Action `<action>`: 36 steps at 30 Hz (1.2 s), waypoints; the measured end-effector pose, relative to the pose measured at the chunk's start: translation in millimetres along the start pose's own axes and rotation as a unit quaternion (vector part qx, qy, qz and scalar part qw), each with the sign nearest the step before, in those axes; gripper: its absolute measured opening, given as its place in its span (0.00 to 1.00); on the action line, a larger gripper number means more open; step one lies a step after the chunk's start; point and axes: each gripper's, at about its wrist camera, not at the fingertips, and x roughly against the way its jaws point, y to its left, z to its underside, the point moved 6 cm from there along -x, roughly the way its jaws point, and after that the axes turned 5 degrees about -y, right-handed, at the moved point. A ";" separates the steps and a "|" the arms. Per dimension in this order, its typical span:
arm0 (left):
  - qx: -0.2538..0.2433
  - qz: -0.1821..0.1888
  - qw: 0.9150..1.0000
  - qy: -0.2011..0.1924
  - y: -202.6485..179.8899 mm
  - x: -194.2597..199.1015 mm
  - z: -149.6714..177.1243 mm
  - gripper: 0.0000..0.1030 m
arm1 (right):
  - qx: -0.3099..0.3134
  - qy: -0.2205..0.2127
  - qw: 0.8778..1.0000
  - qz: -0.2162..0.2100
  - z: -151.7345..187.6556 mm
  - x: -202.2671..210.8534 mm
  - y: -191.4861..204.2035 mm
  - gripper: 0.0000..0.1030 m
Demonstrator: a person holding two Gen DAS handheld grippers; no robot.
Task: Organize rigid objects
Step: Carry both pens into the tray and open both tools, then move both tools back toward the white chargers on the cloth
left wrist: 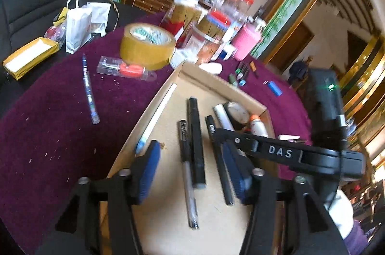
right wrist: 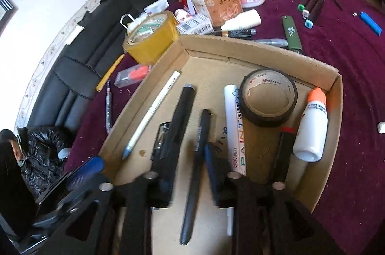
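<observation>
Two black grippers with blue pads hover low over a shallow cardboard tray (right wrist: 264, 55) on a table covered in purple cloth (left wrist: 60, 122). Between the parted fingers of the left gripper (left wrist: 192, 163) lie a clear-barrelled pen (left wrist: 189, 182) and a thick black marker (left wrist: 196, 142), both flat on the tray floor, untouched; those fingers are released and grasp nothing. A dark pen (right wrist: 196, 173) lies between the loosened fingers of the right gripper (right wrist: 187, 173), resting on the tray floor rather than pinched.

Already in the tray, side by side, are a long white pencil (right wrist: 154, 110), a white paint marker (right wrist: 235, 125), a roll of black tape (right wrist: 269, 98) and a white bottle with an orange cap (right wrist: 310, 125).

Placing pens into the tray looks to be the step in hand. Loose items remain on the cloth: a blue pen (left wrist: 89, 91) towards the left edge, a roll of brown tape (left wrist: 148, 45), a green lighter (right wrist: 292, 33), markers and a blue lighter (right wrist: 371, 24) towards the far right. Next, a gripper would need to lift clear of the tray and reach out to one of these.
</observation>
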 end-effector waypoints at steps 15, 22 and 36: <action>-0.068 0.003 0.996 -0.065 -65.1 54.6 30.3 0.75 | 0.093 -0.283 0.945 0.138 75.6 155.1 -4.7 0.99; -0.110 0.021 0.993 -0.038 -124.3 52.9 62.3 0.75 | 0.048 -0.293 0.945 0.139 100.4 189.6 -48.6 0.99; -0.189 0.024 0.981 -0.024 -206.3 56.7 99.9 0.75 | 0.004 -0.355 0.917 0.182 131.2 260.9 -110.9 0.99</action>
